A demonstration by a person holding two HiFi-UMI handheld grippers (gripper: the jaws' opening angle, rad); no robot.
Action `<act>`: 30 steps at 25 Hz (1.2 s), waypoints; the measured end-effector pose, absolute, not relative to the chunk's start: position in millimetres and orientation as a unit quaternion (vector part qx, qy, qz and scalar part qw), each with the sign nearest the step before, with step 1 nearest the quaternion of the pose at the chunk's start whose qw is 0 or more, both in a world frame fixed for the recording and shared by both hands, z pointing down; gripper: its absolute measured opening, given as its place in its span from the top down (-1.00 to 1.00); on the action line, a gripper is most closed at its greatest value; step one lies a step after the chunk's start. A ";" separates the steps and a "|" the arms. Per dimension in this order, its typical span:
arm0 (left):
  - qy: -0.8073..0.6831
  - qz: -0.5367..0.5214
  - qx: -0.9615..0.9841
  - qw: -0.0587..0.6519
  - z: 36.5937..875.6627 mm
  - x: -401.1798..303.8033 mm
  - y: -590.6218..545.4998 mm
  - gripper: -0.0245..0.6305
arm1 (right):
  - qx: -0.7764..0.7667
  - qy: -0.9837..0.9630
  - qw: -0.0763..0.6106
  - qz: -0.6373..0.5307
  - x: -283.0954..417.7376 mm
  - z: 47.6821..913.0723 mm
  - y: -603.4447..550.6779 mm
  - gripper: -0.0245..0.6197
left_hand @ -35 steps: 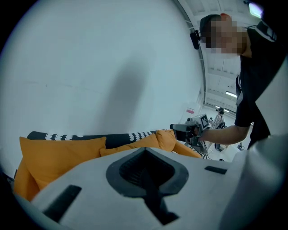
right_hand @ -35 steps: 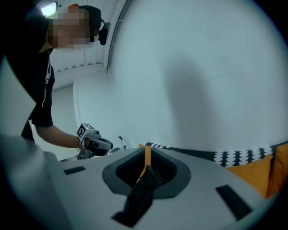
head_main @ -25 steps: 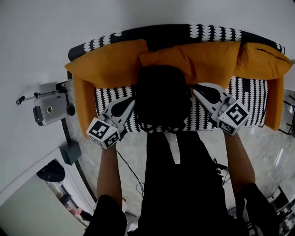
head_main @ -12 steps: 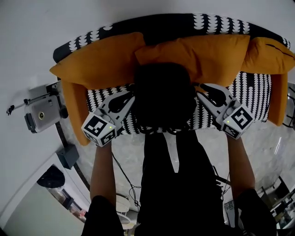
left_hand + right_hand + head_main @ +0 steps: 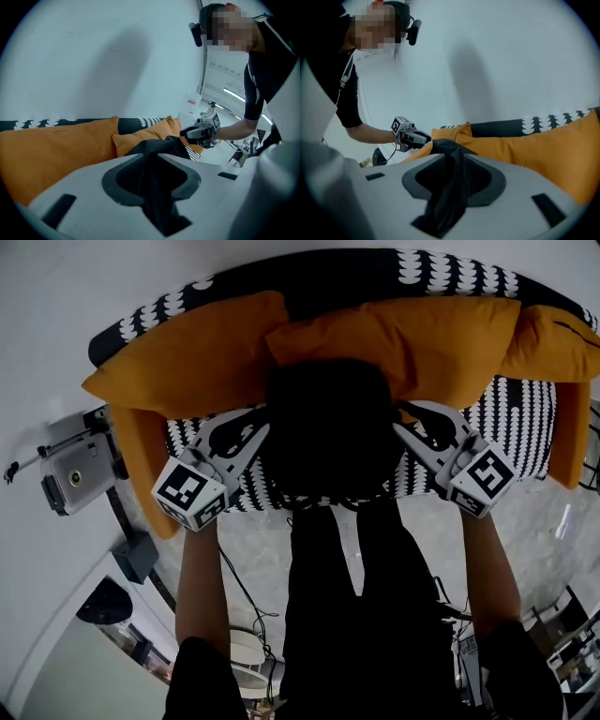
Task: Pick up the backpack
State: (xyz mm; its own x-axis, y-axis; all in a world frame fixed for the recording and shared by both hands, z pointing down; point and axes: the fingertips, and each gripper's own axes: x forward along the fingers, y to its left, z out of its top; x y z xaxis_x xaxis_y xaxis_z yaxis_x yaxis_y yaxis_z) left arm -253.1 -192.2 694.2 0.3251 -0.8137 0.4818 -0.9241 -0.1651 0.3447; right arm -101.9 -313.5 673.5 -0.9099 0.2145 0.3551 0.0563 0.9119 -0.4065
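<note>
The black backpack rests on the sofa seat, straight ahead of me and between both grippers. My left gripper reaches its left side and my right gripper its right side. In the left gripper view a black strap of the backpack lies between the jaws of the left gripper, which are opening and no longer pinch it. In the right gripper view the right gripper also has backpack fabric between its jaws, which are opening wider.
The sofa has a black-and-white patterned seat and orange cushions along its back and arms. A camera on a stand is left of the sofa. Cables trail on the marble floor by my legs.
Both grippers have sunk with the backpack toward the sofa seat. The left gripper has drifted a little to the left in the head view.
</note>
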 end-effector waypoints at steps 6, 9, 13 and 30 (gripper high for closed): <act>-0.567 0.104 0.762 0.295 703.6 -255.7 -196.3 0.57 | -0.078 -0.957 0.204 0.193 -111.3 682.4 -311.1 0.57; -0.560 0.106 0.767 0.295 707.2 -256.4 -199.3 0.53 | -0.076 -0.955 0.222 0.184 -115.2 691.0 -311.2 0.56; -0.548 0.115 0.774 0.295 713.1 -255.6 -201.4 0.44 | -0.079 -0.953 0.236 0.171 -118.1 698.9 -307.5 0.55; -0.530 0.118 0.783 0.303 734.1 -232.4 -211.6 0.38 | -0.083 -0.947 0.262 0.164 -111.1 721.1 -300.8 0.54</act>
